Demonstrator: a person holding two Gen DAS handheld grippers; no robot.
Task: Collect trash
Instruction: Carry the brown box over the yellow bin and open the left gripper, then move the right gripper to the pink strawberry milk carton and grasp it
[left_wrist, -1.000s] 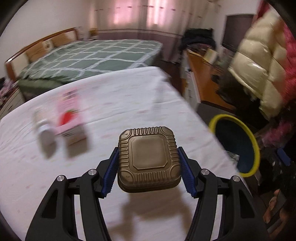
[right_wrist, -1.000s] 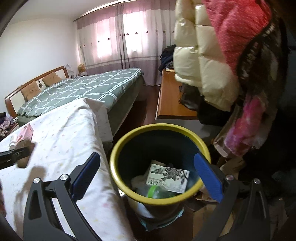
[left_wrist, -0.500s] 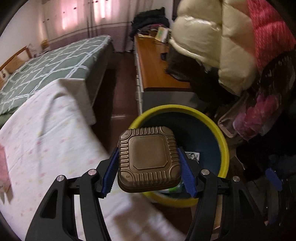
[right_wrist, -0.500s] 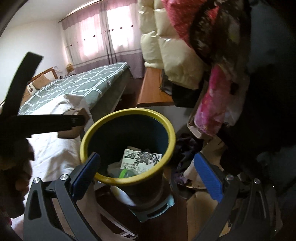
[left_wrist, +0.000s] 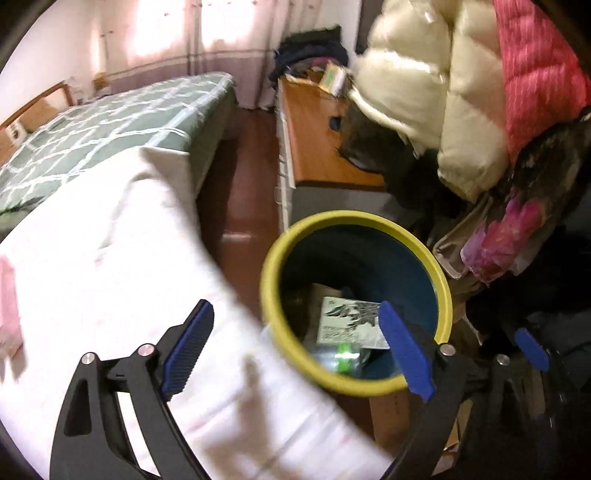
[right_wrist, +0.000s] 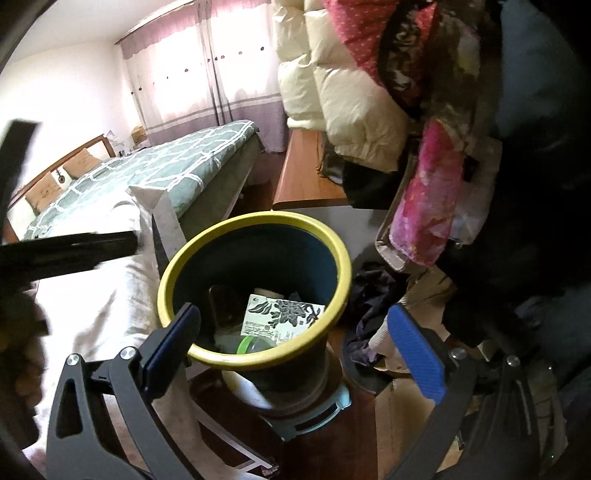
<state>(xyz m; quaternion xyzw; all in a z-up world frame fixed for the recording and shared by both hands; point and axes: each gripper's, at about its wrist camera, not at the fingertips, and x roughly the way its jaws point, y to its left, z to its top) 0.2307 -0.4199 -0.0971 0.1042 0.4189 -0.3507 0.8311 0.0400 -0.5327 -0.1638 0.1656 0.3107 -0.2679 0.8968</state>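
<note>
A round bin with a yellow rim (left_wrist: 354, 218) (right_wrist: 258, 218) and dark blue inside stands on the floor beside the white-sheeted surface. My left gripper (left_wrist: 294, 307) hangs over the bin's near left rim. Its jaws are opening wide and nothing is between them. A ribbed brown box (right_wrist: 218, 302) leans against the bin's inner left wall. Beside it lie a printed white carton (left_wrist: 347, 325) (right_wrist: 280, 314) and a green-capped bottle (left_wrist: 345, 356) (right_wrist: 251, 343). My right gripper (right_wrist: 295, 310) is open just above the bin's near rim and holds nothing.
The white-sheeted surface (left_wrist: 110, 277) fills the left, with a pink carton (left_wrist: 7, 306) at its far left edge. Behind it is a green-quilted bed (left_wrist: 110, 122). A wooden desk (left_wrist: 317, 140) and hanging padded coats (left_wrist: 443, 110) crowd the right of the bin.
My left gripper carried the brown box from over the white sheet to above the bin, then opened; the box left its jaws and now lies in the bin. The right gripper edged closer to the bin.
</note>
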